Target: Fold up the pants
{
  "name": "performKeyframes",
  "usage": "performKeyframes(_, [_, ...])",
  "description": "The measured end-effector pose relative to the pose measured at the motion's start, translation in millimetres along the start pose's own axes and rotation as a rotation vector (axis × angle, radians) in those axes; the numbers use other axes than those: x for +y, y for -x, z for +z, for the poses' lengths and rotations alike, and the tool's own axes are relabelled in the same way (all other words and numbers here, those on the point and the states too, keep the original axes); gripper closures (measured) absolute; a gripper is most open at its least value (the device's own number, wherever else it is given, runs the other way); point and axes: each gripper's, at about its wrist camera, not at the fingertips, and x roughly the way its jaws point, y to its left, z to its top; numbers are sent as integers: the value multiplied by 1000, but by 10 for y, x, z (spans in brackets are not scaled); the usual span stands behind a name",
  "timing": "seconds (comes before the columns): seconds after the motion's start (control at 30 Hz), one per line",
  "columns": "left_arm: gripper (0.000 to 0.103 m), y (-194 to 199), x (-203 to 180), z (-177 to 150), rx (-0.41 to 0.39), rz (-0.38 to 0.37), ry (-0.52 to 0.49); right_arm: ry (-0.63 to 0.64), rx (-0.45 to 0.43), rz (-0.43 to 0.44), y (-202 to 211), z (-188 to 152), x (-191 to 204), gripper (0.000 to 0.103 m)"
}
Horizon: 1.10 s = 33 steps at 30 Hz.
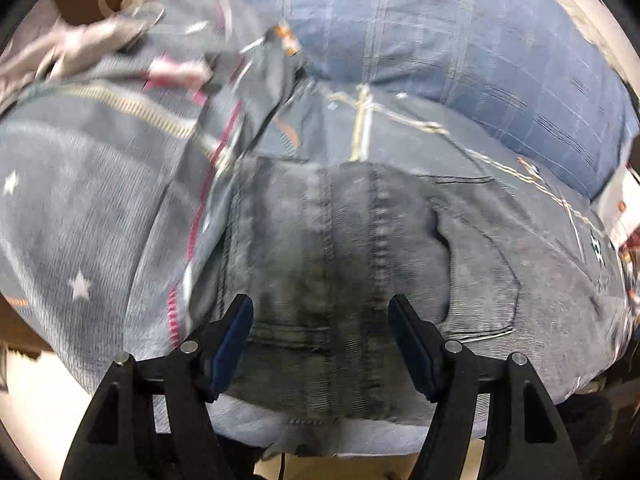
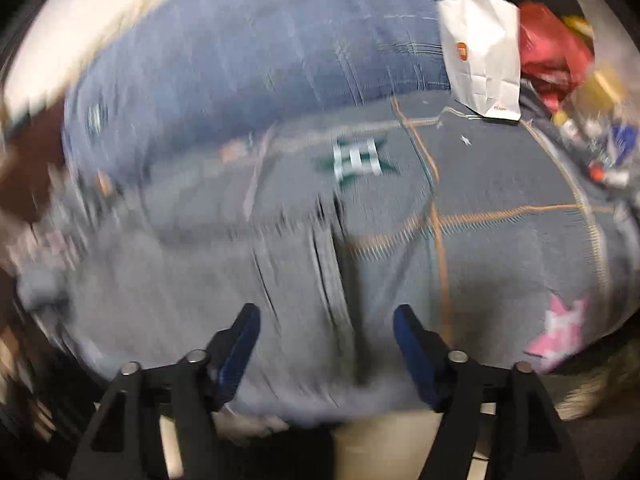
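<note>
Jeans [image 1: 340,264] lie mid-frame on the quilt [image 1: 92,216]; we hover the left gripper [image 1: 320,320] and right gripper [image 2: 326,328] wide, empty, needing a hem grasp next.

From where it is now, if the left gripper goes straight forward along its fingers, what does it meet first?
Most likely the grey jeans: the open left gripper points at their seams, with nothing seen between. Depth is unclear, so how soon it meets them is uncertain.

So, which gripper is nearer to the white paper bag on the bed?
Right. The white paper bag lies far ahead and to the right of the open right gripper. The open left gripper hovers over the jeans; no bag is clearly visible there.
</note>
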Motion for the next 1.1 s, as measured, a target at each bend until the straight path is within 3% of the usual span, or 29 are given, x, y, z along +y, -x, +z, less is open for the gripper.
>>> performKeyframes(0.13, [32, -197, -224, 10, 1, 49, -81, -165, 138, 24, -616, 415, -55, 29])
performKeyframes(0.17, [32, -306, -254, -6, 20, 66, -98, -208, 202, 75, -834, 487, -54, 31])
performKeyframes(0.23, [26, -490, -227, -91, 43, 89, -93, -174, 285, 102, -979, 449, 35, 89])
performKeyframes(0.27, [23, -493, -185, -104, 27, 82, -74, -99, 291, 87, -979, 504, 229, 91])
performKeyframes(0.3, [18, -508, -161, -104, 18, 80, -66, -54, 266, 79, -915, 532, 341, 93])
performKeyframes(0.37, [13, -523, -116, -117, 11, 82, -68, 9, 136, 31, -647, 618, 505, 95])
performKeyframes(0.43, [12, -495, -75, -143, 9, 73, -68, 88, -61, -53, -320, 662, 640, 95])
performKeyframes(0.47, [12, -480, -61, -177, 5, 74, -71, 85, -118, -31, -287, 644, 614, 95])
performKeyframes(0.57, [10, -477, -56, -199, -5, 83, -75, 30, 119, -152, -1065, 428, 296, 93])
performKeyframes(0.6, [10, -490, -62, -196, -5, 85, -74, 42, 155, -188, -1225, 344, 248, 81])
performKeyframes(0.63, [10, -481, -51, -199, -2, 85, -71, 46, 134, -200, -1246, 295, 241, 72])
performKeyframes(0.7, [10, -512, -65, -163, 4, 84, -67, -16, 51, -148, -1085, 290, 237, 68])
performKeyframes(0.73, [10, -511, -68, -148, 8, 85, -67, -23, 13, -154, -979, 309, 260, 61])
performKeyframes(0.8, [10, -471, -81, -112, 13, 89, -67, 26, -82, -153, -682, 298, 489, 56])
performKeyframes(0.83, [10, -421, -98, -95, 3, 95, -68, 49, -95, -77, -579, 267, 621, 50])
performKeyframes(0.87, [10, -346, -132, -79, -24, 93, -71, 66, -87, -6, -508, 229, 702, 35])
performKeyframes(0.9, [10, -276, -173, -71, -46, 84, -77, 84, -68, 34, -516, 173, 760, 27])
performKeyframes(0.93, [10, -194, -224, -68, -72, 71, -88, 112, -28, 54, -611, 98, 815, 26])
performKeyframes(1.0, [10, -43, -361, -95, -126, 35, -119, 126, 81, -3, -941, -59, 732, 26])
performKeyframes(1.03, [10, -3, -432, -112, -144, 18, -143, 73, 195, -105, -1254, -143, 525, 27])
performKeyframes(1.07, [10, -17, -520, -138, -152, 36, -183, 26, 255, -160, -1384, -198, 391, 30])
performKeyframes(1.1, [10, -89, -579, -157, -139, 76, -214, 32, 202, -217, -1339, -172, 395, 34])
